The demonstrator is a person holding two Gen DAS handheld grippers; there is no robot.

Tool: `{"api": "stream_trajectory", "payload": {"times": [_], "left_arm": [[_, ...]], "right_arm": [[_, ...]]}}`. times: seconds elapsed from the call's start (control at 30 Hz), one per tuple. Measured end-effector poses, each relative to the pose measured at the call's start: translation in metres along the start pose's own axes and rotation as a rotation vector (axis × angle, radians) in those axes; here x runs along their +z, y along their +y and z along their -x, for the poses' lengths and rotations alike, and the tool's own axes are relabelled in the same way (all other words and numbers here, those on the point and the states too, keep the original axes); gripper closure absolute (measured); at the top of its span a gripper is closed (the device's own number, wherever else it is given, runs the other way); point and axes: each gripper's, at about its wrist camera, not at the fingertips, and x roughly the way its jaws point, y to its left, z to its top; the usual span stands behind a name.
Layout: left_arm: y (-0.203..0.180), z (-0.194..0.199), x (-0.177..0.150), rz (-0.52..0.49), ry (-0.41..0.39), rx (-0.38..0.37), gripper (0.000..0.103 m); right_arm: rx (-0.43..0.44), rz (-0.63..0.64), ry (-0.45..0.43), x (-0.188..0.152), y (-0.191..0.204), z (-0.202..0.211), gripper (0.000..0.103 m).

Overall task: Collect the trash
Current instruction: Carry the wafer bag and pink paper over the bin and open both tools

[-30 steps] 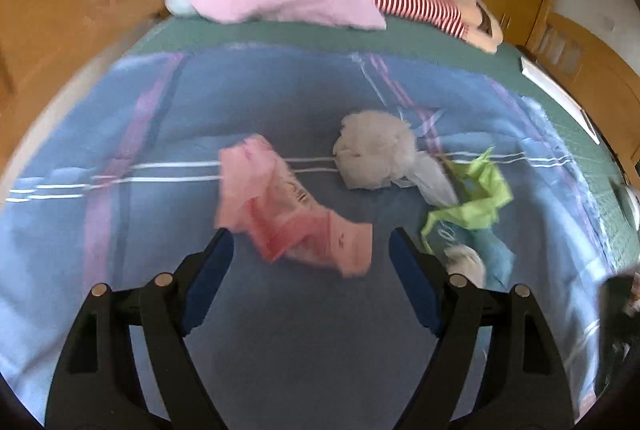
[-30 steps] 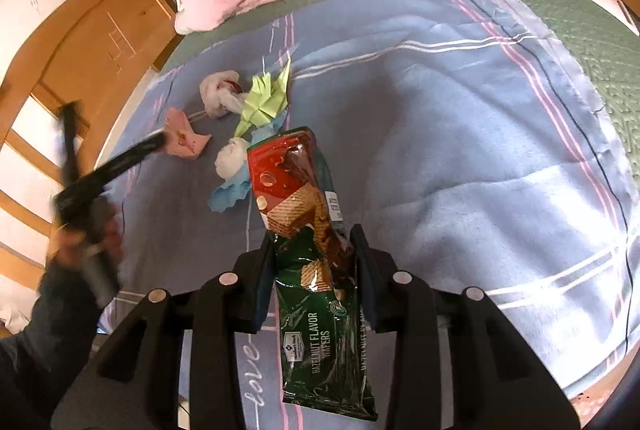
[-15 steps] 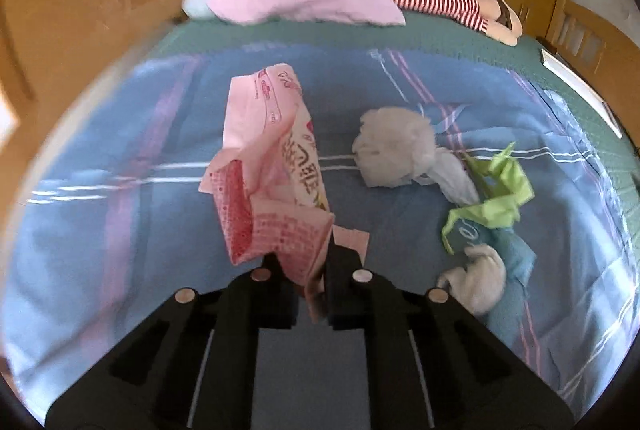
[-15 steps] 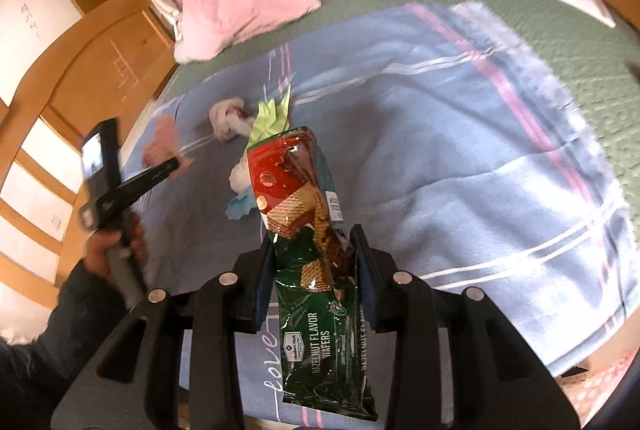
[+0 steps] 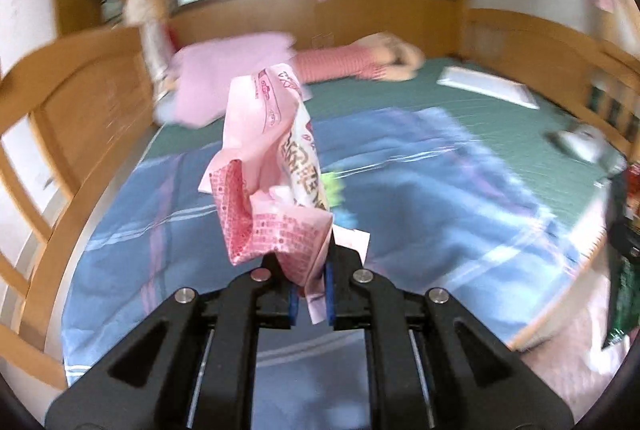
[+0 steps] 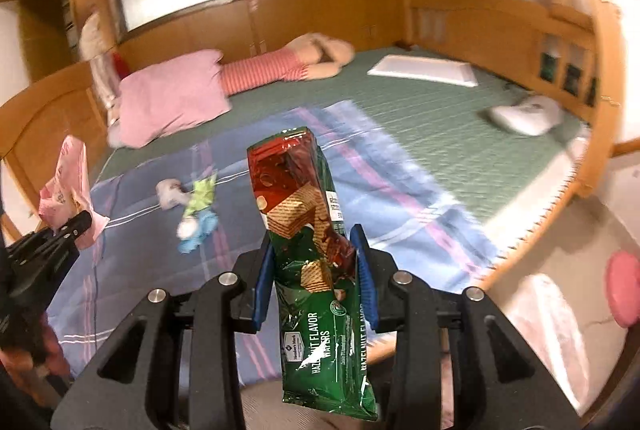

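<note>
Left wrist view
Left gripper [image 5: 309,294]: clamping its jaws on one pink wrapper [image 5: 276,182], lower end pinched.
Pink wrapper: standing above the blanket [image 5: 420,170], long axis rising up and away from the fingers, crumpled.
Background: blurring; one pink pillow [image 5: 224,86] lying on the bed [image 5: 400,98].

Right wrist view
Right gripper [image 6: 316,278]: clamping one wafer pack [image 6: 308,230] at mid-length.
Wafer pack: running upright, red end pointing up and away, green end hanging below the jaws.
Left gripper: showing at the left edge, carrying the pink wrapper clear of the blanket.
Loose trash on blanket: one white wad [image 6: 170,192], one green scrap [image 6: 202,192], one blue scrap [image 6: 200,230], lying close together.
Containers: none showing in either view.
</note>
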Motion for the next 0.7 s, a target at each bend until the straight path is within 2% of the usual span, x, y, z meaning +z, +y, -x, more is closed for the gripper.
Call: {"api": "stream_trajectory", "payload": {"times": [0.27, 0.43, 0.57, 0.7], "left_arm": [[-0.105, 0.09, -0.027, -0.134, -0.06, -0.239, 0.092], [-0.157, 0.143, -0.057, -0.22, -0.097, -0.384, 0.091], [-0.182, 0.167, -0.071, -0.264, -0.12, -0.44, 0.091], [-0.196, 0.176, -0.081, -0.279, -0.134, -0.464, 0.091]], "right_arm": [[-0.164, -0.087, -0.117, -0.03, -0.057, 0.102, 0.066], [-0.274, -0.127, -0.162, -0.052, -0.083, 0.141, 0.066], [-0.368, -0.15, -0.175, -0.069, -0.099, 0.158, 0.066], [-0.413, -0.194, -0.175, -0.078, -0.111, 0.164, 0.066]]}}
